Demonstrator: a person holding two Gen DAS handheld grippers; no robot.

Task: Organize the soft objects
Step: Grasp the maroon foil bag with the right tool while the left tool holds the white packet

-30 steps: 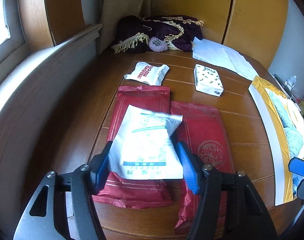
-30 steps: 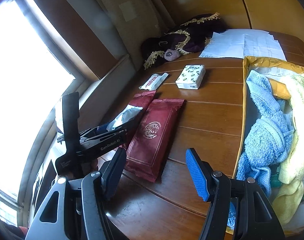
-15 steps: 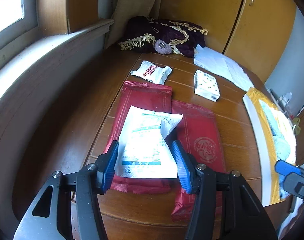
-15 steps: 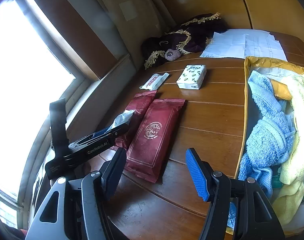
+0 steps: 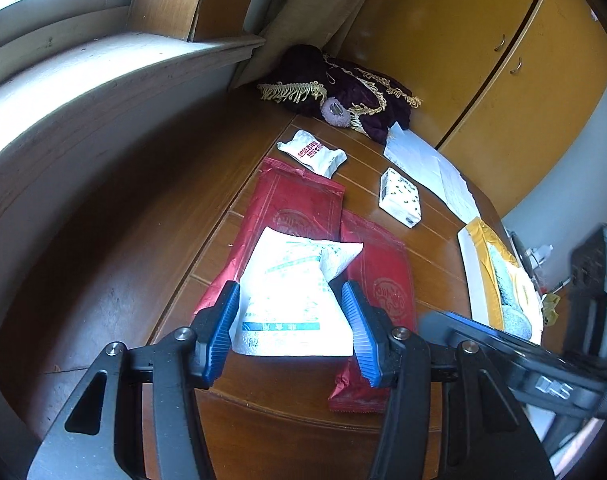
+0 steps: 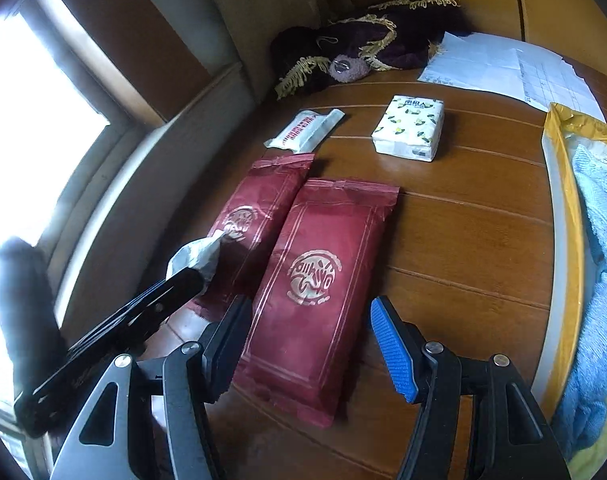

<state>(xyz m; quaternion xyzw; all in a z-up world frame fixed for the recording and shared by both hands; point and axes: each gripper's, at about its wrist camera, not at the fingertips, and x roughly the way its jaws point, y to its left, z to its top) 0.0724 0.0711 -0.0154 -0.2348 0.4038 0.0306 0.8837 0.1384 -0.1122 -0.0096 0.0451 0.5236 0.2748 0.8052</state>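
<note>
My left gripper [image 5: 289, 288] is shut on a white packet [image 5: 287, 260] with green print, held above the table. Below it two dark red packets [image 5: 299, 204] [image 5: 387, 276] lie side by side on the wooden table [image 5: 231, 408]. In the right wrist view the left gripper [image 6: 195, 276] hangs at the left with the white packet [image 6: 199, 252] at its tip, over the left red packet [image 6: 263, 204]. My right gripper [image 6: 310, 302] is open above the near end of the right red packet [image 6: 323, 256], with nothing between its fingers.
A patterned tissue pack [image 6: 411, 128] and a small white sachet [image 6: 307, 130] lie further back. A purple fringed cloth [image 6: 367, 48] fills the far corner, with papers [image 6: 503, 64] beside it. At the right a yellow bag [image 6: 559, 200] holds a blue towel [image 6: 599, 240]. A windowsill runs along the left.
My left gripper has risen and drawn back with the white packet in it. My right gripper has moved forward over the near end of the right red packet.
</note>
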